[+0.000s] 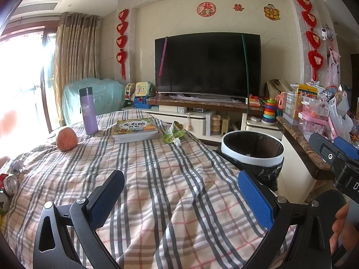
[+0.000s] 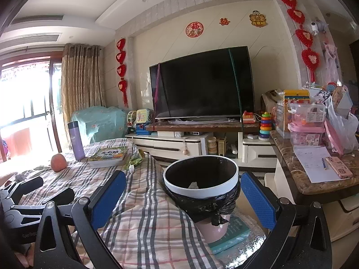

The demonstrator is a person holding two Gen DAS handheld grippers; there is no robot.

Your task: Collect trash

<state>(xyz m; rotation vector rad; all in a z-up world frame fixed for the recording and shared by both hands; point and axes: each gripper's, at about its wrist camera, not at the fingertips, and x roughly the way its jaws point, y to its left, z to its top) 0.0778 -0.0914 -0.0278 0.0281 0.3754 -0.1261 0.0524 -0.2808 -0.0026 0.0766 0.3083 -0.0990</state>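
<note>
Above the plaid blanket [image 1: 170, 192], left gripper [image 1: 179, 201] and right gripper [image 2: 182, 198] gape, released, near the bin [image 2: 202, 188].

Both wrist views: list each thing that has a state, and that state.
Left gripper: open, empty, over the plaid cloth.
Right gripper: open, empty, in front of the bin.
Trash bin: upright, lined with a black bag, one pale scrap inside.
Green wrapper: crumpled, on the cloth beside the books.
Purple bottle: upright, capped.
TV: off.

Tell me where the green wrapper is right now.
The green wrapper lies on the plaid blanket, right of the book, toward the trash bin.
</note>
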